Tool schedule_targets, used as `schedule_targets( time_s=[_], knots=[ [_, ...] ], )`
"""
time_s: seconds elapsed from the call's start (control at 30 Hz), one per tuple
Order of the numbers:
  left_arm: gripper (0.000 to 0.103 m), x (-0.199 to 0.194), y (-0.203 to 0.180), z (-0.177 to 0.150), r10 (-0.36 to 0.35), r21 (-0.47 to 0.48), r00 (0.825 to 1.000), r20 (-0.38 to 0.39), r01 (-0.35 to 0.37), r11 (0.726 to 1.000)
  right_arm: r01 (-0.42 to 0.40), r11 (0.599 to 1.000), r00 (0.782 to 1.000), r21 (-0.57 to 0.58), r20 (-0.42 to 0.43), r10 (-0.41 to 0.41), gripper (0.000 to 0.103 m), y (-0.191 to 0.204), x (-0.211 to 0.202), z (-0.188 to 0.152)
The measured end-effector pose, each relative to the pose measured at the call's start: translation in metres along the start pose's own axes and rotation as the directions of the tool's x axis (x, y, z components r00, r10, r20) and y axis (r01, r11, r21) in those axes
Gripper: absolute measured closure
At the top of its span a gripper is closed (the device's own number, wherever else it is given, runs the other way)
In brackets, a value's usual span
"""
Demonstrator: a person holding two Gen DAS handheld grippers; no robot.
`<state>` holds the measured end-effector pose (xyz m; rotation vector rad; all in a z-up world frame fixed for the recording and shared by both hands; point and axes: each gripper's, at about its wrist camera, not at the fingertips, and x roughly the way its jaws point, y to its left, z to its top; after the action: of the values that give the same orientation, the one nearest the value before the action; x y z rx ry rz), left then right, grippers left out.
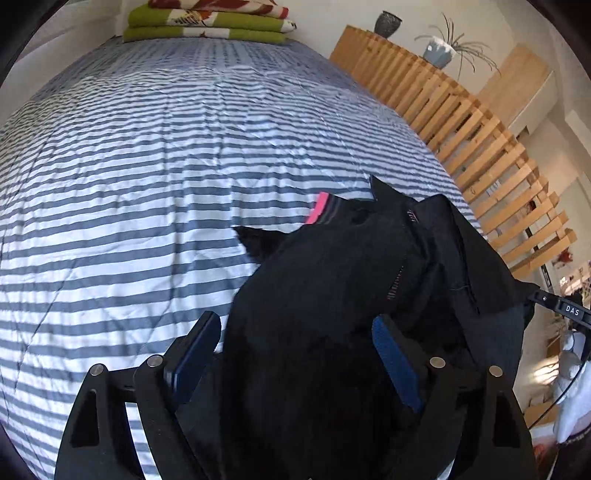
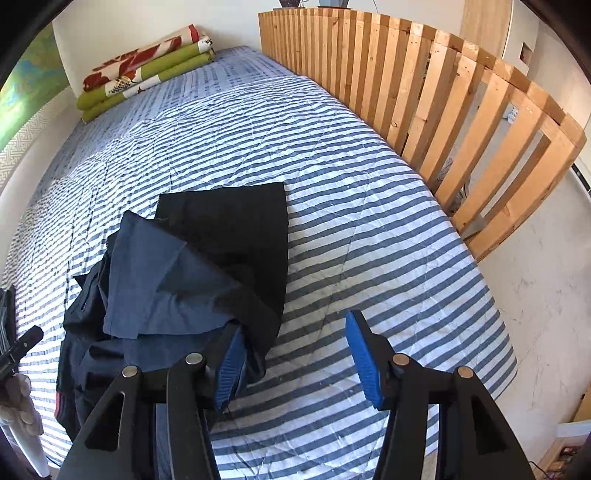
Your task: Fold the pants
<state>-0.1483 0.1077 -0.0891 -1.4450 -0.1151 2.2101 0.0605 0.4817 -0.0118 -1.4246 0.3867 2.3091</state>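
Dark navy-black pants [image 1: 351, 266] lie bunched on the striped bed cover [image 1: 129, 166], with a pink waistband edge [image 1: 317, 208] showing. My left gripper [image 1: 293, 321] is open, its blue pads spread wide, and the crumpled fabric fills the gap between them. In the right wrist view the pants [image 2: 221, 240] spread from a flat black leg down to a rumpled pile at lower left. My right gripper [image 2: 295, 321] is open over the bare cover [image 2: 369, 240]; its left finger [image 2: 229, 369] touches the cloth's edge and nothing lies between the pads.
A folded green and red blanket [image 1: 207, 22] [image 2: 144, 70] lies at the bed's far end. A wooden slatted rail [image 1: 461, 129] [image 2: 424, 92] runs along the right side, with plant pots [image 1: 439, 51] on top. A gloved hand [image 2: 18, 398] shows at the left edge.
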Motion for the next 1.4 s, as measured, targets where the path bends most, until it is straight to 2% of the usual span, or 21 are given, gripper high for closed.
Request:
schedule_targets(
  time_s=[0.07,0.1,0.13,0.2,0.23,0.3,0.33,0.37,0.5,0.63,0.73,0.77,0.87,0.93,1.0,1.03,1.1,1.13,1.23,1.3,1.4],
  knots=[
    [0.017,0.029,-0.013,0.008,0.001,0.003,0.999,-0.049,0.0,1.0,-0.02,1.0,0.999,-0.012,-0.036,0.02,0.053,0.007,0.013,0.003],
    [0.026,0.039,-0.017,0.01,0.014,-0.006,0.998,-0.056,-0.015,1.0,-0.037,0.999,0.998,-0.018,-0.054,0.036,0.053,0.01,0.013,0.005],
    [0.051,0.047,-0.021,0.01,0.039,0.0,0.997,-0.061,-0.039,0.999,-0.047,0.999,0.997,-0.024,-0.062,0.045,0.053,0.012,0.017,0.004],
    [0.083,0.061,-0.025,0.011,0.086,0.024,0.993,-0.084,-0.085,0.996,-0.04,0.998,0.998,-0.048,-0.054,0.037,0.053,0.014,0.022,0.004],
    [0.088,0.063,-0.023,0.011,0.091,0.007,0.992,-0.087,-0.091,0.996,-0.029,0.998,0.999,-0.062,-0.047,0.027,0.054,0.014,0.023,0.002],
    [0.09,0.057,-0.013,0.012,0.082,-0.05,0.994,-0.068,-0.086,0.995,-0.014,0.997,0.999,-0.079,-0.032,0.012,0.072,0.015,0.024,-0.001],
    [0.091,0.05,-0.005,0.013,0.072,-0.079,0.996,-0.049,-0.076,0.994,-0.01,0.997,0.999,-0.082,-0.035,0.007,0.091,0.015,0.024,-0.001],
    [0.092,0.042,0.003,0.013,0.069,-0.103,0.997,-0.028,-0.072,0.992,-0.012,0.997,0.999,-0.078,-0.038,0.009,0.097,0.014,0.024,0.0],
    [0.092,-0.007,0.04,0.01,0.06,-0.185,0.997,0.046,-0.05,0.981,-0.037,0.998,0.999,-0.051,0.006,0.038,0.1,0.008,0.009,0.003],
    [0.092,-0.069,0.081,-0.02,0.079,-0.259,0.988,0.13,-0.043,0.965,-0.072,0.997,0.996,-0.014,0.042,0.073,0.101,0.002,-0.01,-0.001],
    [0.092,-0.109,0.116,-0.058,0.072,-0.334,0.985,0.158,-0.015,0.942,-0.145,0.988,0.989,0.058,-0.027,0.147,0.1,-0.008,-0.002,-0.01],
    [0.093,-0.12,0.125,-0.072,0.075,-0.357,0.984,0.164,-0.012,0.934,-0.167,0.983,0.983,0.078,-0.068,0.172,0.096,-0.01,0.006,-0.016],
    [0.093,-0.133,0.142,-0.108,0.102,-0.372,0.985,0.139,-0.043,0.927,-0.182,0.979,0.955,0.088,-0.224,0.197,0.074,-0.005,0.035,-0.042],
    [0.093,-0.131,0.15,-0.125,0.114,-0.374,0.988,0.105,-0.067,0.925,-0.202,0.978,0.93,0.043,-0.306,0.206,0.071,0.002,0.048,-0.058],
    [0.092,-0.126,0.163,-0.137,0.117,-0.399,0.99,0.073,-0.079,0.914,-0.265,0.962,0.913,0.061,-0.305,0.271,0.071,-0.003,0.045,-0.065],
    [0.093,-0.122,0.171,-0.14,0.112,-0.425,0.992,0.061,-0.076,0.902,-0.326,0.939,0.893,0.106,-0.292,0.343,0.07,-0.011,0.04,-0.065],
    [0.092,-0.111,0.181,-0.145,0.09,-0.445,0.995,0.043,-0.061,0.894,-0.469,0.867,0.826,0.167,-0.266,0.497,0.069,-0.025,0.025,-0.063],
    [0.092,-0.107,0.183,-0.146,0.088,-0.446,0.996,0.031,-0.065,0.893,-0.497,0.854,0.815,0.156,-0.254,0.521,0.068,-0.028,0.014,-0.062],
    [0.092,-0.101,0.176,-0.147,0.14,-0.401,0.99,0.015,-0.122,0.908,-0.48,0.876,0.858,0.04,-0.188,0.479,0.065,-0.025,-0.031,-0.054],
    [0.092,-0.102,0.175,-0.147,0.139,-0.397,0.99,0.017,-0.121,0.91,-0.481,0.876,0.87,-0.022,-0.13,0.475,0.065,-0.021,-0.063,-0.044],
    [0.091,-0.109,0.174,-0.144,0.134,-0.389,0.991,0.018,-0.116,0.914,-0.393,0.917,0.919,-0.059,-0.014,0.393,0.063,-0.027,-0.102,-0.02]
  ],
)
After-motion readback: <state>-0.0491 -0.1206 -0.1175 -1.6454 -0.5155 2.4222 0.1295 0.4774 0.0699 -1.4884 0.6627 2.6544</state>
